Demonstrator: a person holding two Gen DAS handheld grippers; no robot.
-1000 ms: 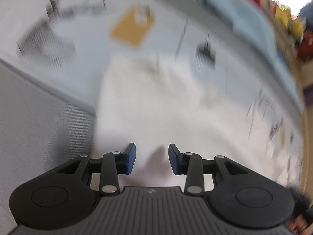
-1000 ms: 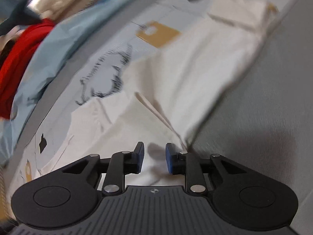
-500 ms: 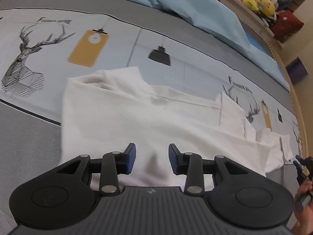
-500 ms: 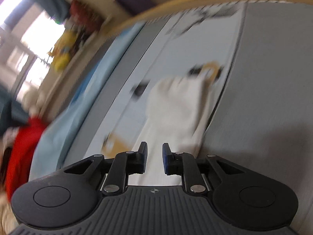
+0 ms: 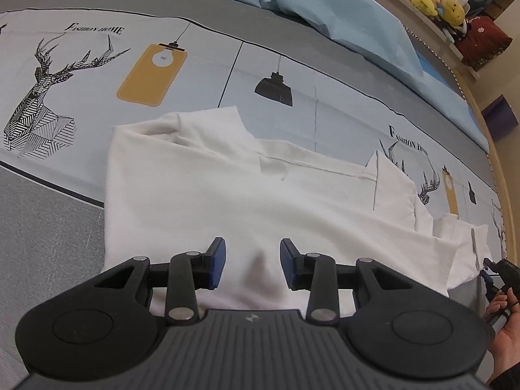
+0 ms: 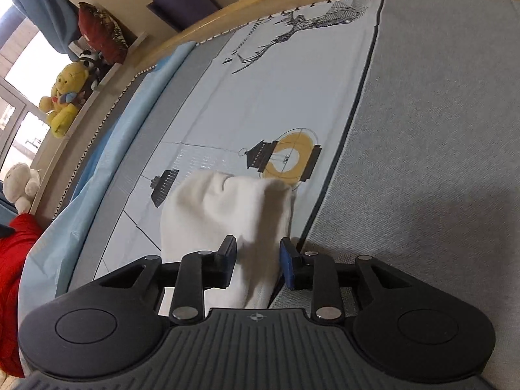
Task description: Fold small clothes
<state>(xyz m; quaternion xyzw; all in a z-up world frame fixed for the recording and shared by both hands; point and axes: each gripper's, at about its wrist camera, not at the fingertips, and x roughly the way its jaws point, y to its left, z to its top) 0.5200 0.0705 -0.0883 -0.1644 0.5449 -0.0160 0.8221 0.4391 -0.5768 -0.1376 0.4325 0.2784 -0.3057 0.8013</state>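
Cloth first: the white garment [image 5: 260, 201] lies spread across the printed bedspread [image 5: 292, 74], filling the middle of the left wrist view, its collar end toward 11 o'clock and its far end trailing to 3 o'clock. That far end shows in the right wrist view as a white sleeve or corner [image 6: 227, 214], running from the centre down to 6 o'clock, near the seam where the pale print meets the grey panel [image 6: 422, 162].

The left gripper [image 5: 253, 263] hangs over the near hem at 6 o'clock with its jaws spread and nothing pinched; only bare fabric shows through the gap. The right gripper [image 6: 258, 261] has the white end lying between its blue pads [image 6: 287, 268], and its jaws are opening (they do not appear to press the cloth).

Risk, as I judge it: if the right side lets go unevenly, the end could flop crooked or bunch, and any fold made across it would then come out skewed; the soft bedding may also drag the hem.

Against a second ago, the left view has gone from blurred to sharp and now takes in more of the garment. The right view then showed the garment's broad body; now it shows only the narrow end, with the wooden bed rail [image 6: 292, 3] at 12 o'clock.
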